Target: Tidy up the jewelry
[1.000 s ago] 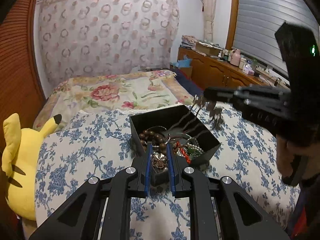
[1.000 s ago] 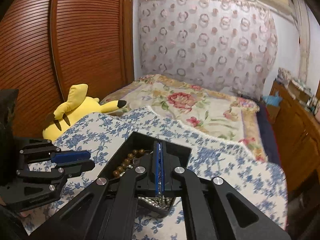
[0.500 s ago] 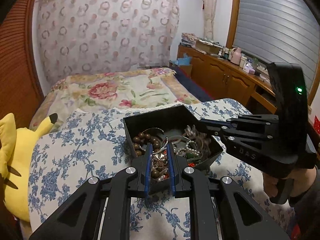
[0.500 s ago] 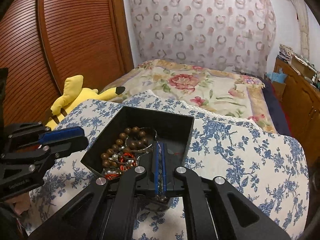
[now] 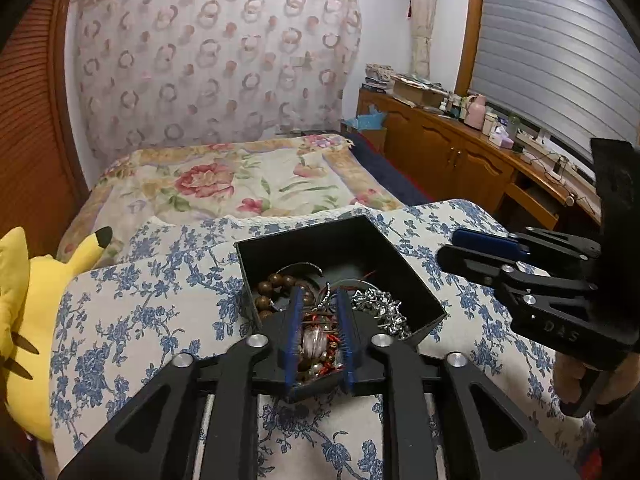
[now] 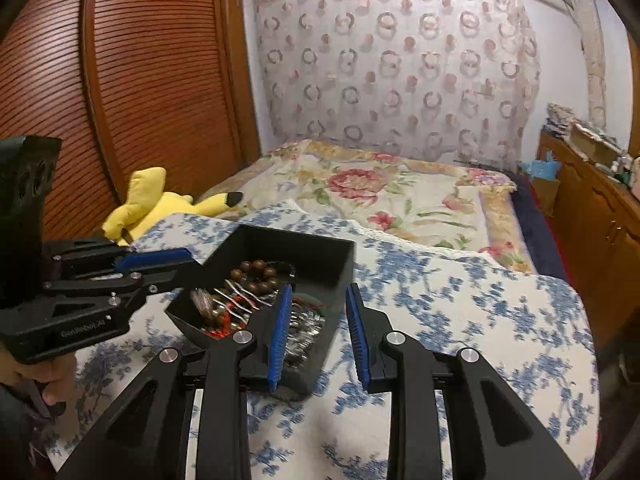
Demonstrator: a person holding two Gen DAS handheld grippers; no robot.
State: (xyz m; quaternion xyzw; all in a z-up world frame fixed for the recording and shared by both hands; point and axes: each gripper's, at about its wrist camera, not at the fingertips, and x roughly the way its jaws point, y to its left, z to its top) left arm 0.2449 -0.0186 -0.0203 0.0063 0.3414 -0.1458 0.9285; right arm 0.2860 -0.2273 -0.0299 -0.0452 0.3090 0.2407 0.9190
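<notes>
A black open box sits on the blue-flowered cloth. It holds brown wooden beads, a silver chain, pearls and red pieces. My left gripper is open over the box's near corner, with no piece held between its pads. My right gripper is open and empty at the box's right edge; it also shows in the left wrist view, to the right of the box. The silver chain lies in the box by my right gripper's left finger.
A yellow plush toy lies at the cloth's left edge. A floral bedspread lies beyond the cloth. A wooden cabinet with clutter runs along the right wall. A wooden slatted wardrobe stands at the left.
My right gripper has opened, left the silver chain in the box and drawn back to the right. My left gripper's item is no longer between its pads, and its jaws have widened.
</notes>
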